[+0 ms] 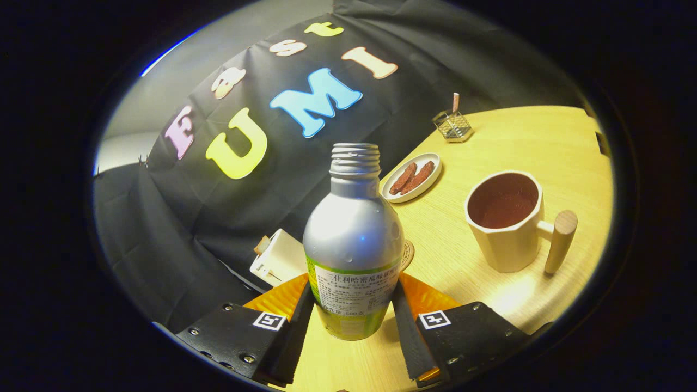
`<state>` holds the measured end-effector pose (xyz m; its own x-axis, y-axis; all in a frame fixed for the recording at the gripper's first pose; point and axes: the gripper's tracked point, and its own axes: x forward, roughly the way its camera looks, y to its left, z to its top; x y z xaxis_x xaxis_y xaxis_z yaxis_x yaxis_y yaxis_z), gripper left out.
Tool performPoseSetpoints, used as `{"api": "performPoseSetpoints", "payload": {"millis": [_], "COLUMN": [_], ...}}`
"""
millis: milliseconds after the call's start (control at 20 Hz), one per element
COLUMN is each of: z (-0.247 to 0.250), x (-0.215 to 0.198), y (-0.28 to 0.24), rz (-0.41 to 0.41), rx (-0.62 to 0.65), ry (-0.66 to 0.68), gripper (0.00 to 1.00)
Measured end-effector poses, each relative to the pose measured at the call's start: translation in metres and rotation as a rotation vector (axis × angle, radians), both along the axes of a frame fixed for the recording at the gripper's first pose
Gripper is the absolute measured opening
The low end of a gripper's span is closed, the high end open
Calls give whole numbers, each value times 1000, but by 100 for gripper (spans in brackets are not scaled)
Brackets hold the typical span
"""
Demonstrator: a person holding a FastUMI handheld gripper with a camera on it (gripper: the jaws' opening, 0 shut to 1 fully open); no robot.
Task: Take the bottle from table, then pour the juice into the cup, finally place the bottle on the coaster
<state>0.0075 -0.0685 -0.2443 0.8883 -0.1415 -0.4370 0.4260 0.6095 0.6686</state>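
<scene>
A silver bottle (354, 239) with a green and white label and an uncapped threaded neck stands between my fingers. My gripper (353, 307) is shut on it, one finger pressing each side of the label. I cannot tell whether its base touches the wooden table (523, 136). A round coaster (408, 255) peeks out just behind the bottle's right shoulder. Beyond the right finger stands a cream faceted cup (509, 220) with a wooden handle and a dark reddish inside.
A small white oval plate (412, 177) with brown snack pieces lies beyond the bottle. A wire holder (452, 125) with a pink stick sits farther back. A white box (277, 256) rests at the table edge, left of the bottle.
</scene>
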Motion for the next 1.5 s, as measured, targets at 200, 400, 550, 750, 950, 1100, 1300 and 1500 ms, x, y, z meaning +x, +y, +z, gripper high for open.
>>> {"api": "performPoseSetpoints", "payload": {"millis": [200,400,550,750,950,1100,1300,1500], "z": [-7,-10,-15,-19,-25,-27,-27,-20], "x": [-4,-3,-5,-5,-4,-3,-1,2], "y": [-4,-7,-8,-12,-9,-10,-5,-6], "rz": [-32,-77,-104,-141,-162,-177,-197,-231], "rx": [87,189,259,356,445,508,579,662], "ry": [-10,-37,-40,-41,-39,-38,-35,-51], "gripper": [74,74,74,74,74,74,74,74]}}
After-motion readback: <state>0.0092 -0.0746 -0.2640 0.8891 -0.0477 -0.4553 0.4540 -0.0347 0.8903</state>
